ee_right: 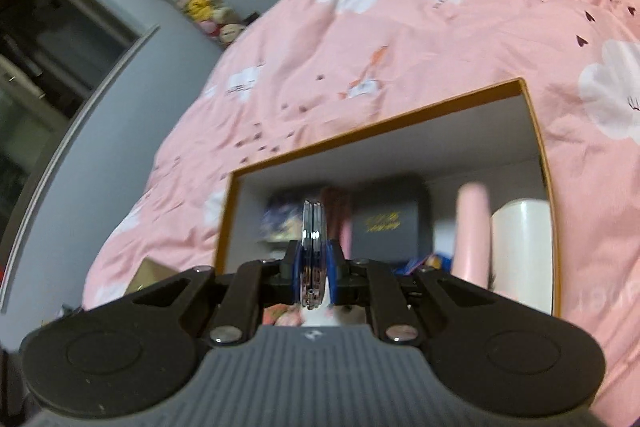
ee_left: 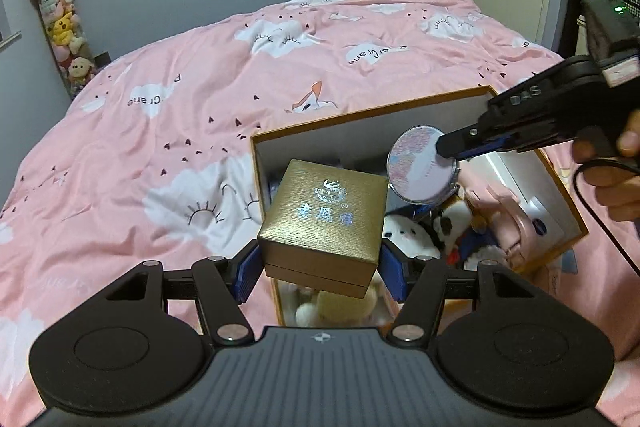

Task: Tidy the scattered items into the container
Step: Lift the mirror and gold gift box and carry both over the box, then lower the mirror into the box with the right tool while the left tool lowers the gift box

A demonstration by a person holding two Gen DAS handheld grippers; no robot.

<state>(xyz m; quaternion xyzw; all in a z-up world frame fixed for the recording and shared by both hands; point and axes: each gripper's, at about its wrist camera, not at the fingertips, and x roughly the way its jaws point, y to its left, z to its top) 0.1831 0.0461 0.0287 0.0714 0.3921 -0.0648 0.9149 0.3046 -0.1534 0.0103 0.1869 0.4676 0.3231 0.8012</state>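
Hovering over the open cardboard box (ee_left: 472, 98), the left gripper (ee_left: 320, 263) squeezes a rigid gold jewellery box (ee_left: 324, 223) by its flat sides; the right gripper (ee_right: 314, 267) pinches a slim, slippery-looking round compact mirror (ee_left: 424, 165) near its rim.

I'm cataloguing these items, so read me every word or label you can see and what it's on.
"老凤祥": lid of the gold square jewellery box.
"Paper Crane", upside down and partly creased: pink cloud-print duvet.
Gold script on the dark box inside the orange-rimmed cardboard container: too blurred.
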